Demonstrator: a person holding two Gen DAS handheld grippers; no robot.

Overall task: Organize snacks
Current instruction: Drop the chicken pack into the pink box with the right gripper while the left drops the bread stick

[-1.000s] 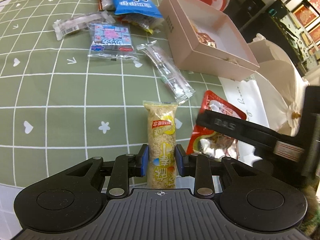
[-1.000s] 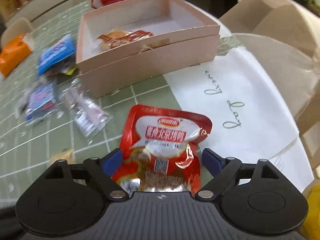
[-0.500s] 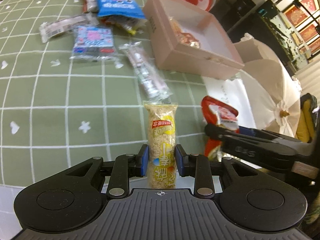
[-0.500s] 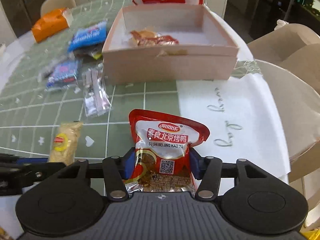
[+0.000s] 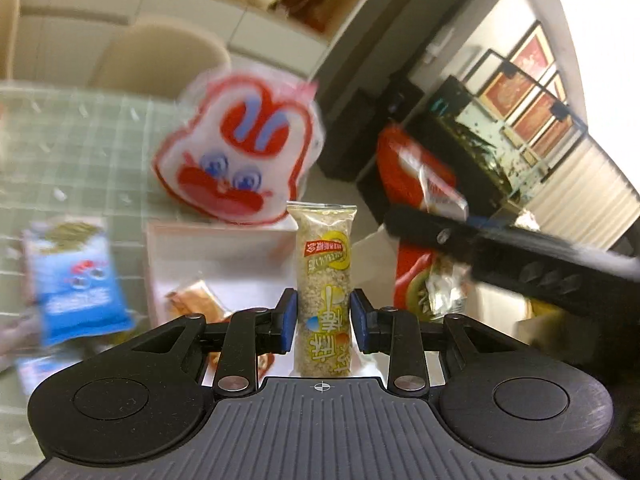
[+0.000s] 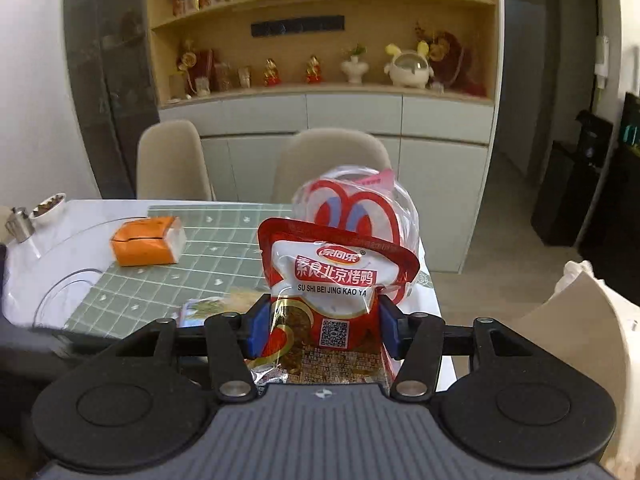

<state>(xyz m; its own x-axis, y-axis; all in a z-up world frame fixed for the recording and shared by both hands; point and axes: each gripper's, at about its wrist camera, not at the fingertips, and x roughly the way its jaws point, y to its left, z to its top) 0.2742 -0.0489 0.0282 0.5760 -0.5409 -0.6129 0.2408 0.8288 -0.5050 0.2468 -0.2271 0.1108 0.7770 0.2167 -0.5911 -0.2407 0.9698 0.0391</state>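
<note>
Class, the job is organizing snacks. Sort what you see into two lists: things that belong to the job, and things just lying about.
Part of the job:
rice bar in left gripper
red pouch in right gripper
pink box
blue packet

Lying about:
orange tissue pack
chairs
shelf ornaments

Dining room, indoor, even light. Back wall: built-in wooden shelving [image 6: 320, 28] over pale grey-white cabinet doors [image 6: 352, 120]; the shelves carry small figurines, a white vase and a round white ornament with yellow ears [image 6: 409, 67]. A dark marbled panel [image 6: 108, 72] stands left of the shelving, plain white wall beyond it. Two beige upholstered chairs [image 6: 332, 160] face a white-topped table [image 6: 68, 240] covered in part by a green grid-pattern cloth [image 6: 224, 260]. At the table's far left are a small dish and a metal grinder [image 6: 18, 224]. Right side: dark doorway, dark appliances on a pale floor [image 6: 508, 200]. In the left wrist view, red framed pictures [image 5: 532, 92] hang on a wall above a dark-framed glass tank [image 5: 488, 144]; vertical blinds [image 5: 580, 196] stand to its right.
</note>
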